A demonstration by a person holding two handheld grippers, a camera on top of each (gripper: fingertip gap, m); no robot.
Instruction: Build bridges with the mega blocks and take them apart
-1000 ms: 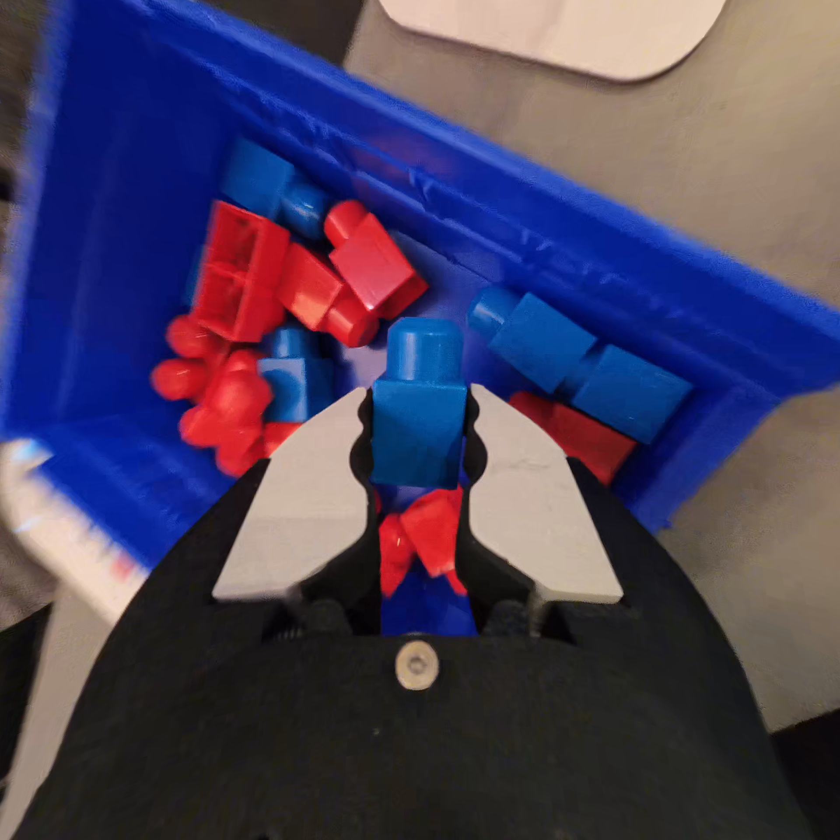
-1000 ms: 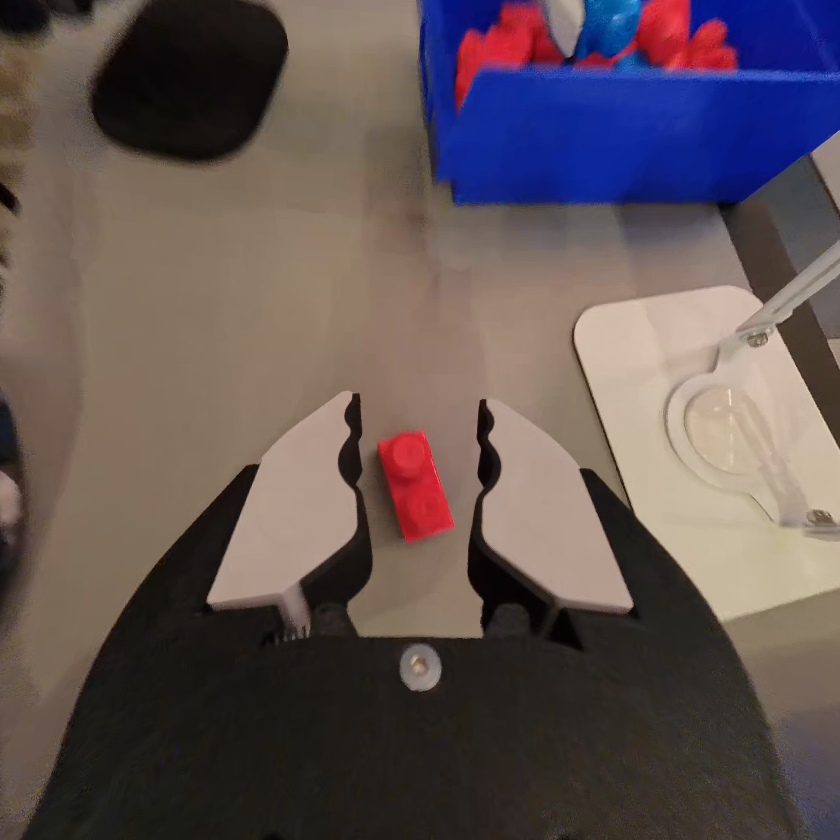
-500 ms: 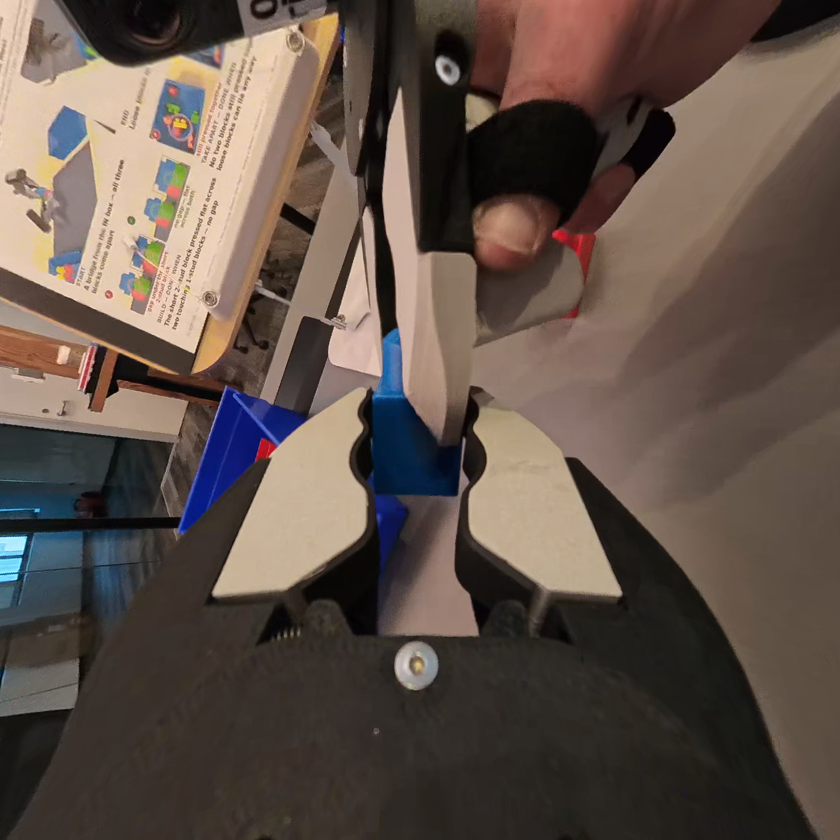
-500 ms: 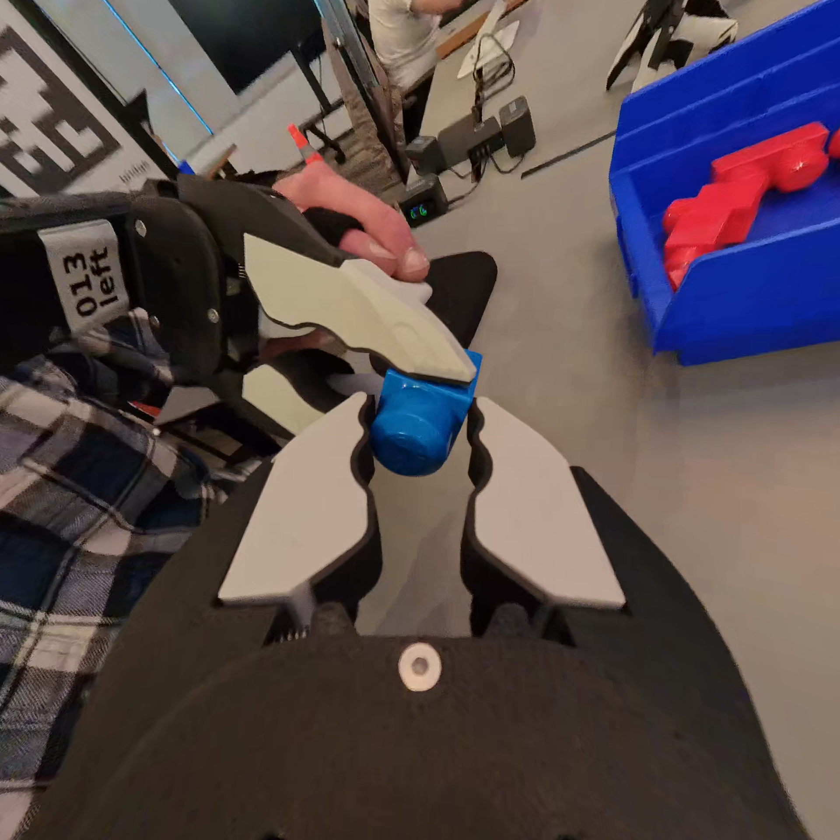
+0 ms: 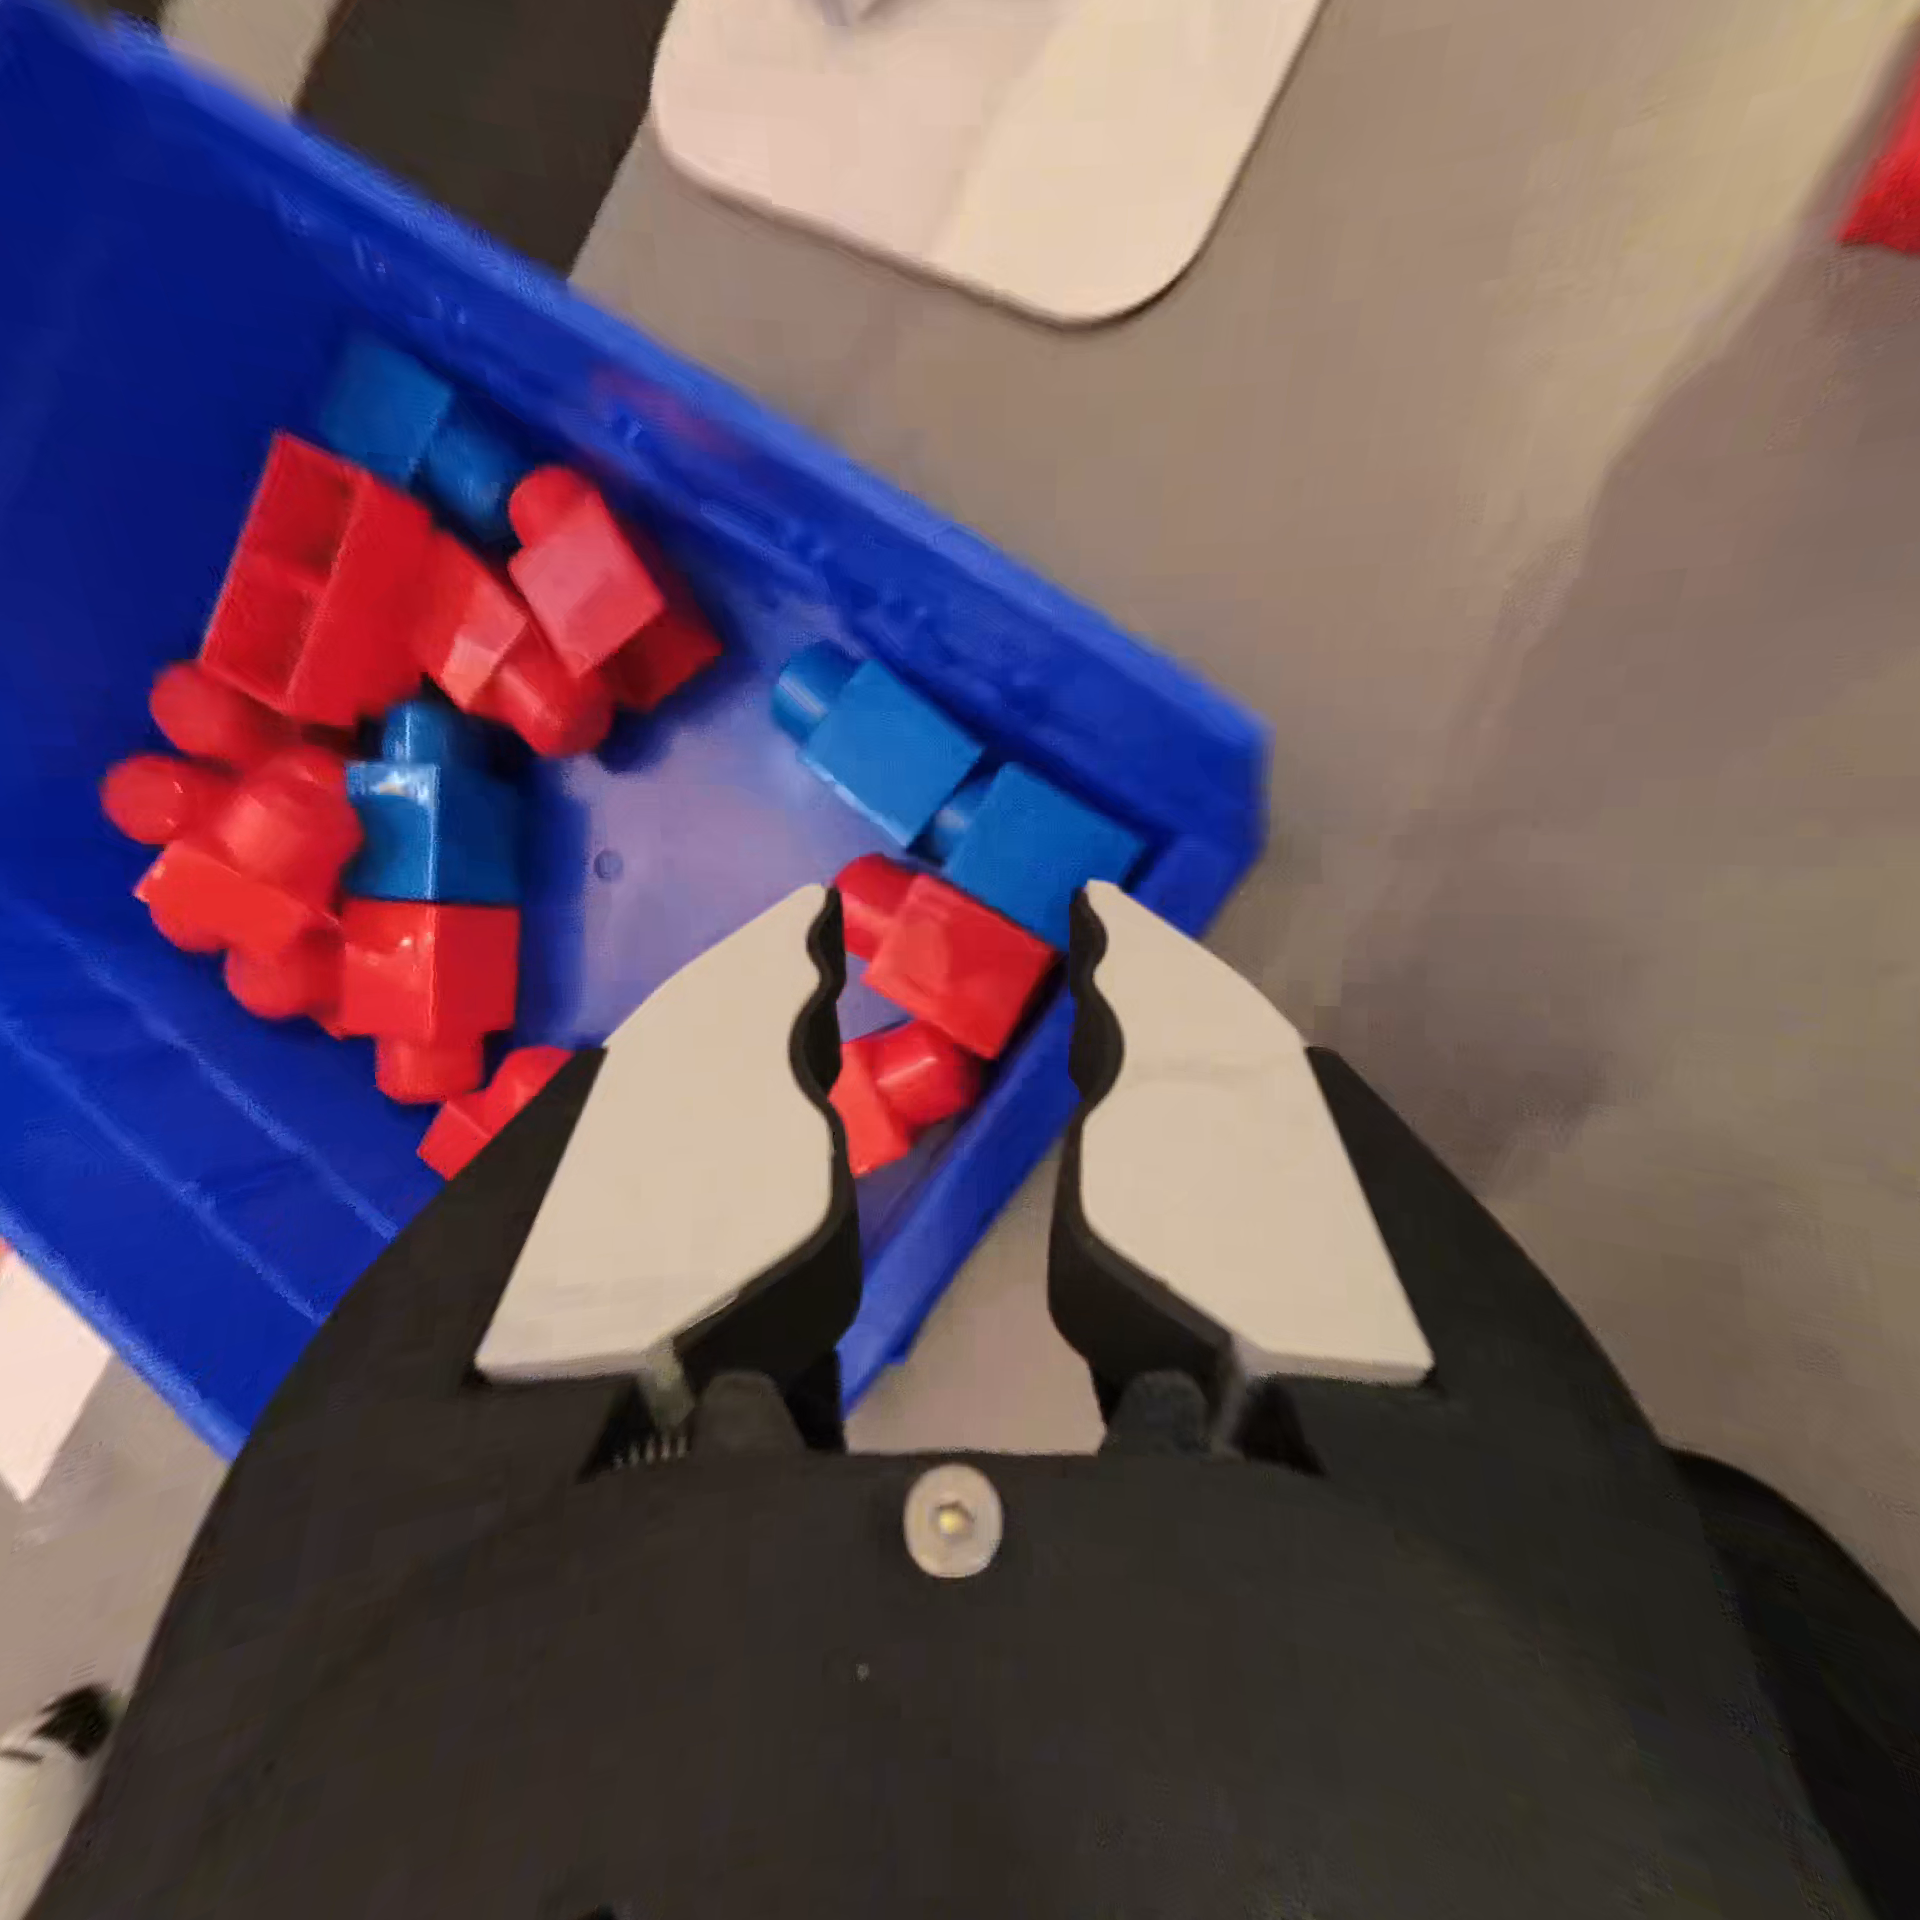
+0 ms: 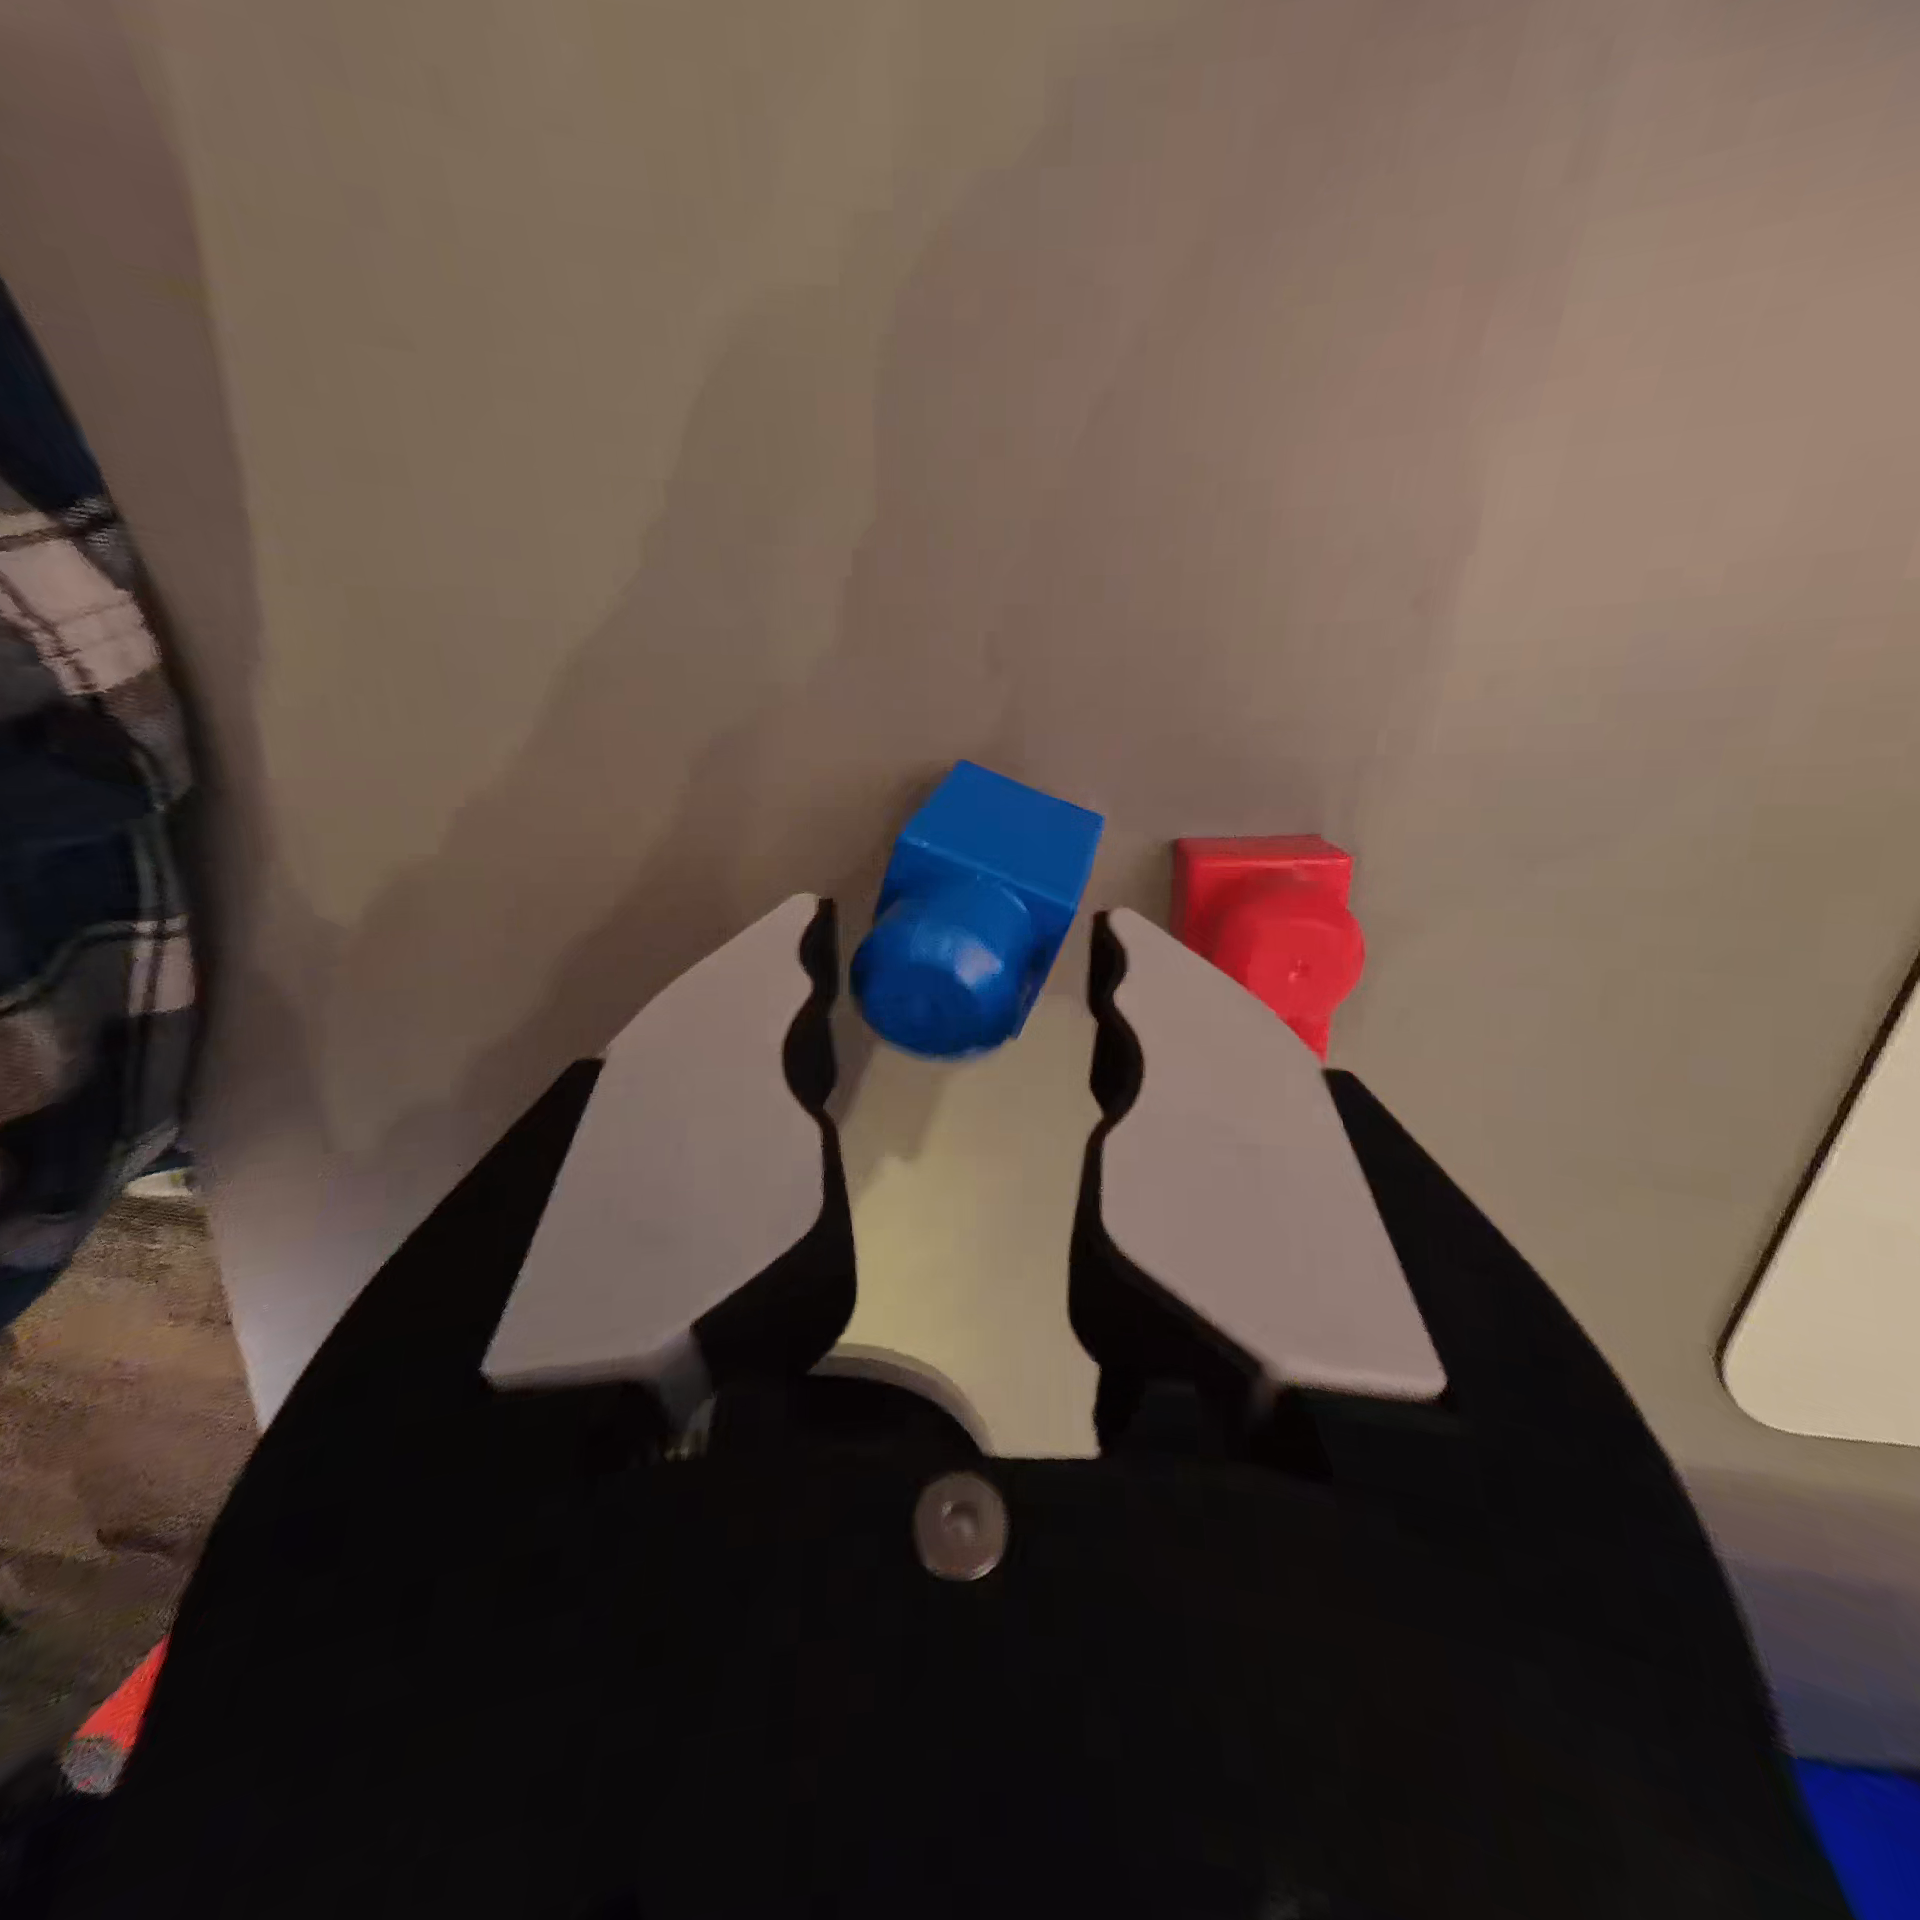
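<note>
The grey tabletop (image 6: 935, 364) carries everything, and the blue bin (image 5: 935, 540) serves as the landmark. The bin sits on the tabletop with its open top facing the left wrist view, and a pale rounded board (image 5: 987, 135) lies on the tabletop beyond the bin's far wall. Inside the bin lies a loose heap of red and blue mega blocks: a cluster of red blocks (image 5: 416, 613) against the bin's far left part, a blue block (image 5: 431, 821) standing among more red ones near the bin's left side, two blue blocks (image 5: 956, 790) end to end along the bin's right wall, and a red block (image 5: 951, 961) just inside the bin's near right corner.

The left gripper (image 5: 951, 904) hangs above that near right corner, its jaws spread apart with nothing gripped; the red block shows between them but lower down, inside the bin.

Away from the bin, out on the bare tabletop, a single blue block (image 6: 987, 894) stands with its stud toward the right wrist camera, and a red block (image 6: 1262, 925) stands just beside it, apart from it. The right gripper (image 6: 961, 914) is at the blue block with its jaws open, a gap showing on each side of the block.
</note>
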